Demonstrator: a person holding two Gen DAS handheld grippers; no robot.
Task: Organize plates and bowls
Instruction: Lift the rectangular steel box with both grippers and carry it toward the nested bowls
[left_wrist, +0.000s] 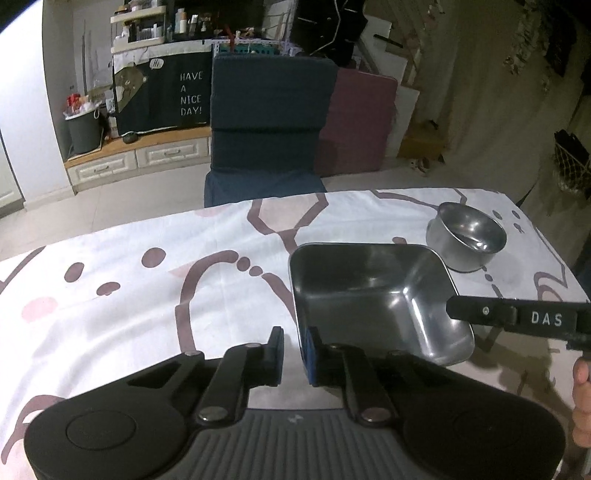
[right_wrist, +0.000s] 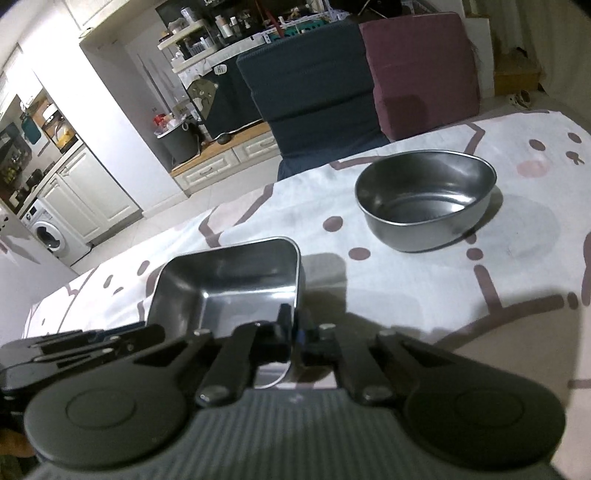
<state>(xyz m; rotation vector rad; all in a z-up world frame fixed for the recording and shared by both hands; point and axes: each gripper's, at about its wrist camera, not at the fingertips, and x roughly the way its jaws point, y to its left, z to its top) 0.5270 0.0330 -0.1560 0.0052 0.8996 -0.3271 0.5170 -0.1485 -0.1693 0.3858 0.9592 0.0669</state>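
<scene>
A square steel dish (left_wrist: 373, 295) sits on the patterned tablecloth (left_wrist: 147, 295); it also shows in the right wrist view (right_wrist: 229, 284). A round steel bowl (left_wrist: 466, 236) stands behind it to the right, also in the right wrist view (right_wrist: 424, 199). My left gripper (left_wrist: 293, 350) straddles the dish's near-left rim, its fingers close together on either side of the wall. My right gripper (right_wrist: 293, 328) is shut on the dish's right rim; one of its fingers (left_wrist: 517, 317) reaches in from the right in the left wrist view.
A dark blue folded cushion chair (left_wrist: 269, 122) and a maroon one (left_wrist: 358, 122) stand past the table's far edge. The table's right edge (left_wrist: 546, 236) lies just beyond the round bowl. Cabinets and a bin (left_wrist: 83, 129) are at the far left.
</scene>
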